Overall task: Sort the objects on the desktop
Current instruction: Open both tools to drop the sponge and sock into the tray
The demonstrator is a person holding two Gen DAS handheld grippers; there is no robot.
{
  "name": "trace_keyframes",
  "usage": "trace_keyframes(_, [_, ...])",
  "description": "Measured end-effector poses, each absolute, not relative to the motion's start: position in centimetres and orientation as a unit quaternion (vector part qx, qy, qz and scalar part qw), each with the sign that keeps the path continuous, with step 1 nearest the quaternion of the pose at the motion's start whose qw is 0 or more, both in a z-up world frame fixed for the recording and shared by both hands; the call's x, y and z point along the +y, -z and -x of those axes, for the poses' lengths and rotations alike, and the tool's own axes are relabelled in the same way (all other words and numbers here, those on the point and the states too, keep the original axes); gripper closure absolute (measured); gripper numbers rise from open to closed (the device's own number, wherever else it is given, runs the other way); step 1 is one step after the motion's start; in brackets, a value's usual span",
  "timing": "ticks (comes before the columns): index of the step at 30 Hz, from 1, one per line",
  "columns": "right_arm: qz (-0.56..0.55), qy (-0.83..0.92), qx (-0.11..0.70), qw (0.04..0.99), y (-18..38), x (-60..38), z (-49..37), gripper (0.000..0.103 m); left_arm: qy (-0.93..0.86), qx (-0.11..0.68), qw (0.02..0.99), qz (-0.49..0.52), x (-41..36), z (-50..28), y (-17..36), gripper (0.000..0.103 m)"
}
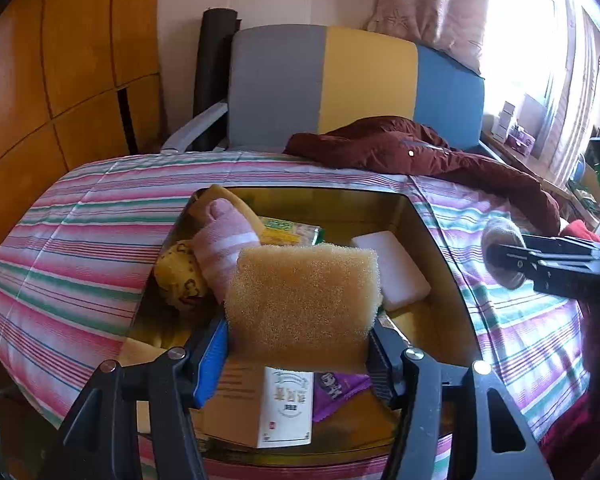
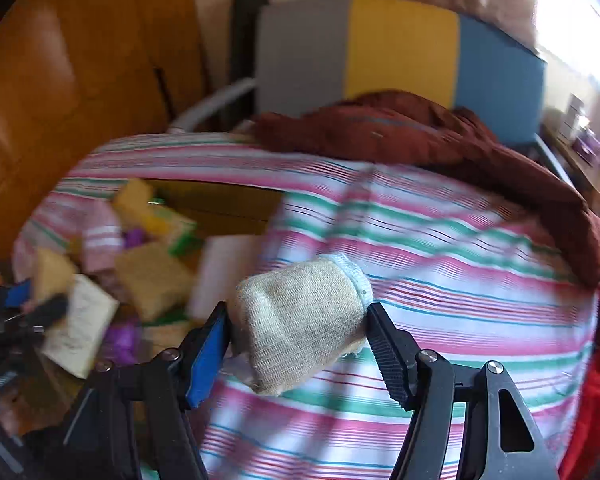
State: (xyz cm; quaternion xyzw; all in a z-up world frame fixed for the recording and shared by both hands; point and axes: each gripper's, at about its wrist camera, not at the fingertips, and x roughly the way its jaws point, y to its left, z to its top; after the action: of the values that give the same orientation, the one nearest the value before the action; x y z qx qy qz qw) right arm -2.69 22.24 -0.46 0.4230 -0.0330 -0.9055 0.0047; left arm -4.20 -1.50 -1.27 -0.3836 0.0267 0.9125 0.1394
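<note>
My left gripper [image 1: 300,336] is shut on a tan sponge [image 1: 303,304] and holds it above an open cardboard box [image 1: 431,236]. In the box lie a pink striped sock [image 1: 224,248], a yellow printed sock [image 1: 178,280], a white foam block [image 1: 391,268], a green packet [image 1: 288,230], a white carton [image 1: 286,412] and a purple wrapper [image 1: 339,392]. My right gripper [image 2: 298,328] is shut on a beige rolled sock [image 2: 300,320] above the striped bedspread, right of the box. It shows at the right edge of the left wrist view [image 1: 539,268].
The box sits on a bed with a pink, green and white striped cover [image 1: 80,232]. A maroon jacket [image 1: 419,152] lies at the far side. A grey, yellow and blue headboard [image 1: 351,84] and a wooden wardrobe [image 1: 60,60] stand behind. A red cloth [image 2: 595,380] is at the right.
</note>
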Motion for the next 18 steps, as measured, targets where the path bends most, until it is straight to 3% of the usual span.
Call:
trace_keyframes(12, [-0.407,0.911,-0.033,0.062,0.7,14.5,4.1,0.033,-0.915,0.011,0.116,0.386,-3.1,5.0,1.2,0.039])
trace_keyframes(18, [-0.402,0.914,-0.032,0.054,0.8,13.4,4.3,0.023,-0.919,0.006,0.097,0.382,-3.7,5.2,0.9,0.036])
